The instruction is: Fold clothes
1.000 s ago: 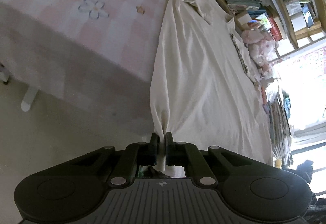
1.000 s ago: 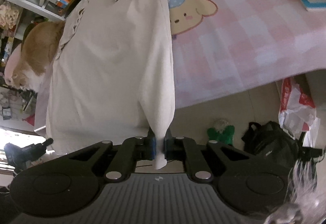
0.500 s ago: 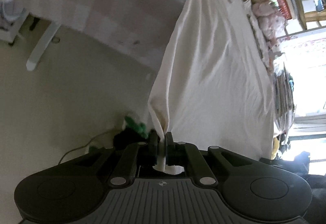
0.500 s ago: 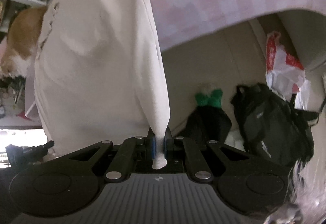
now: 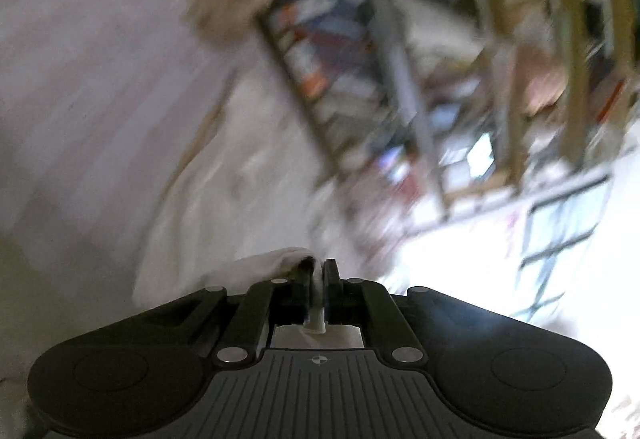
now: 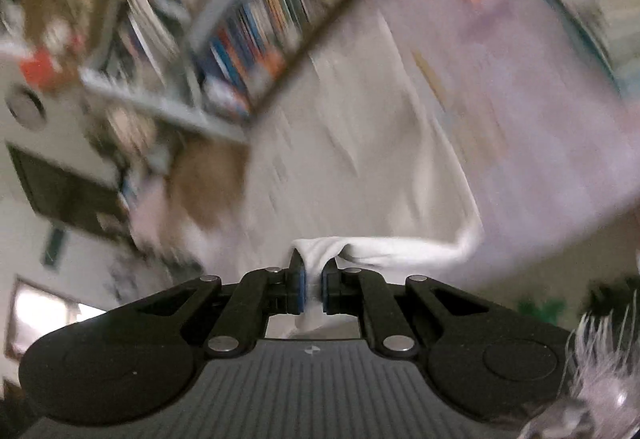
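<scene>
Cream shirt (image 6: 352, 167) | L hand-held gripper (image 5: 318, 275) pinching it | R hand-held gripper (image 6: 314, 273) same

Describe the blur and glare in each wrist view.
Left wrist view: heavy motion smear over the bookshelf and the cream garment, blown-out glare at lower right, only the left gripper sharp. Right wrist view: the same streaking across the books, the right gripper crisp, no strong glare.

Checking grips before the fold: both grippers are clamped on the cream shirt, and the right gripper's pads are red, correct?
Not quite. The right gripper is shut on the cream shirt, but its pads are blue, as the right wrist view shows. The left gripper also clamps the shirt.
</scene>
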`<act>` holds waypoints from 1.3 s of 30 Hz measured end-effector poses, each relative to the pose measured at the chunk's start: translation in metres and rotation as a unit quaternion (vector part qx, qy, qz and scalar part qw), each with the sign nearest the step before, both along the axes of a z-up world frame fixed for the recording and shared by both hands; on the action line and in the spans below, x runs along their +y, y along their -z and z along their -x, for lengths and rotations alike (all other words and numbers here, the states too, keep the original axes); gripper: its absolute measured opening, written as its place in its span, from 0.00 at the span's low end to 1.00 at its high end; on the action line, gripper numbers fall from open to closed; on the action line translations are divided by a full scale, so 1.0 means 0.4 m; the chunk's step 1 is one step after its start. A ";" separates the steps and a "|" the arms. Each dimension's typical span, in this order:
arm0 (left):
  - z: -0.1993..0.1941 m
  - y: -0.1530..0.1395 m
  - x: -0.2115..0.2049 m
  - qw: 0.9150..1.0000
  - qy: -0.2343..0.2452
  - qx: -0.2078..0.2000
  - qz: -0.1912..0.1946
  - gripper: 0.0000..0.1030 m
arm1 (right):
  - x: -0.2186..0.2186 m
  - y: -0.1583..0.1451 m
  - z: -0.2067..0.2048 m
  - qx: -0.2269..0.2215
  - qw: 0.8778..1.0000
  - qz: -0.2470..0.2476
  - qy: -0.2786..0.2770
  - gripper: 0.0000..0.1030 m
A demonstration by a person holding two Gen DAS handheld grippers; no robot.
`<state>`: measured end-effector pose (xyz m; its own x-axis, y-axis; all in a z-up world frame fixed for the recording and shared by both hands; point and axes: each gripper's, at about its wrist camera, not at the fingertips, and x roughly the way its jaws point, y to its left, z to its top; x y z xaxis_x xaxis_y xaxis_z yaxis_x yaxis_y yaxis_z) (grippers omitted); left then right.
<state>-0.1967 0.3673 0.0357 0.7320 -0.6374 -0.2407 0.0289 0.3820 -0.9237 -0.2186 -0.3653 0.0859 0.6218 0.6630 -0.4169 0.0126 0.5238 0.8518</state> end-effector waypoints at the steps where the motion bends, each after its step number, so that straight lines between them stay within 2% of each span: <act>1: -0.034 -0.019 -0.001 1.000 -0.016 -0.015 0.007 0.04 | -0.003 -0.003 -0.038 -0.012 1.000 -0.018 0.021 0.07; 5: -0.182 -0.069 -0.034 0.997 -0.078 -0.011 0.012 0.04 | 0.010 -0.018 -0.190 -0.036 0.995 -0.068 0.070 0.07; 8: -0.287 -0.087 -0.055 0.994 -0.106 -0.005 0.011 0.04 | 0.018 -0.027 -0.311 -0.041 0.993 -0.075 0.086 0.07; 16: -0.481 -0.079 -0.109 0.990 -0.138 0.007 0.010 0.04 | 0.006 -0.010 -0.559 -0.036 0.994 -0.067 0.084 0.07; 20: -0.540 -0.057 -0.144 0.988 -0.148 0.029 -0.017 0.04 | -0.010 0.035 -0.664 -0.014 0.995 -0.068 0.076 0.07; 23: -0.577 -0.034 -0.163 0.985 -0.163 0.047 -0.030 0.04 | -0.012 0.077 -0.729 0.010 0.996 -0.062 0.065 0.07; 31: -0.657 0.028 -0.177 0.977 -0.195 0.081 -0.030 0.04 | -0.001 0.161 -0.836 0.053 0.995 -0.063 0.060 0.07; 35: -0.713 0.060 -0.176 0.975 -0.194 0.095 -0.046 0.04 | 0.004 0.195 -0.868 0.073 0.992 -0.063 0.078 0.07; 39: -0.768 0.124 -0.164 0.970 -0.191 0.141 -0.058 0.04 | 0.024 0.251 -0.897 0.107 0.988 -0.051 0.101 0.07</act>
